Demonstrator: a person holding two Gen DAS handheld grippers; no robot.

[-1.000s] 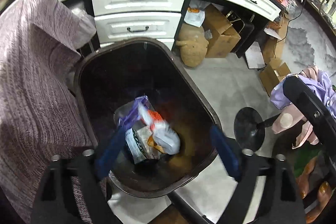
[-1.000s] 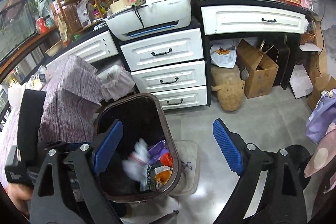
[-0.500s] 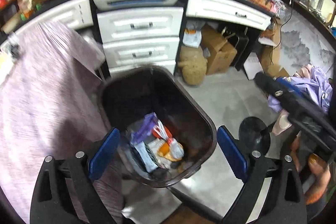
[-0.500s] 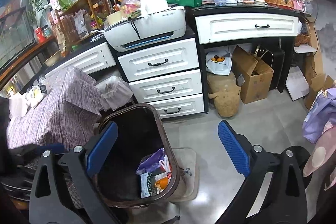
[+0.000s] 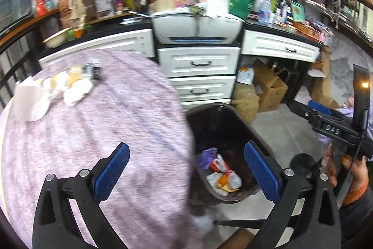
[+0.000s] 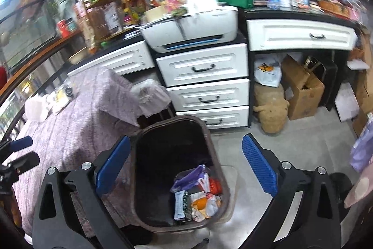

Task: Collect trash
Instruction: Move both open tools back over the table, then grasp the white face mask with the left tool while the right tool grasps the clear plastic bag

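Trash (image 6: 198, 197) sits low in dark bin (image 6: 144, 179) on grey floor (image 6: 291, 144), beside purple-clothed counter (image 5: 93, 132); more wrappers (image 5: 70, 88) on it. Left hand-held gripper (image 5: 186, 174) and right hand-held gripper (image 6: 186, 169) just opened wide, empty.

Bin (image 6: 139, 179): dark brown plastic, faintly glossy rim. Trash (image 6: 198, 197): crinkled glossy plastic wrappers. Cloth (image 5: 105, 127): mauve woven fabric, rough, matt. Tissues (image 5: 58, 88): soft white paper. Drawers (image 6: 202, 69): white painted fronts, satin, with dark metal handles. Boxes (image 6: 300, 90): matt brown cardboard. Floor (image 6: 314, 144): smooth grey tile, slight sheen.
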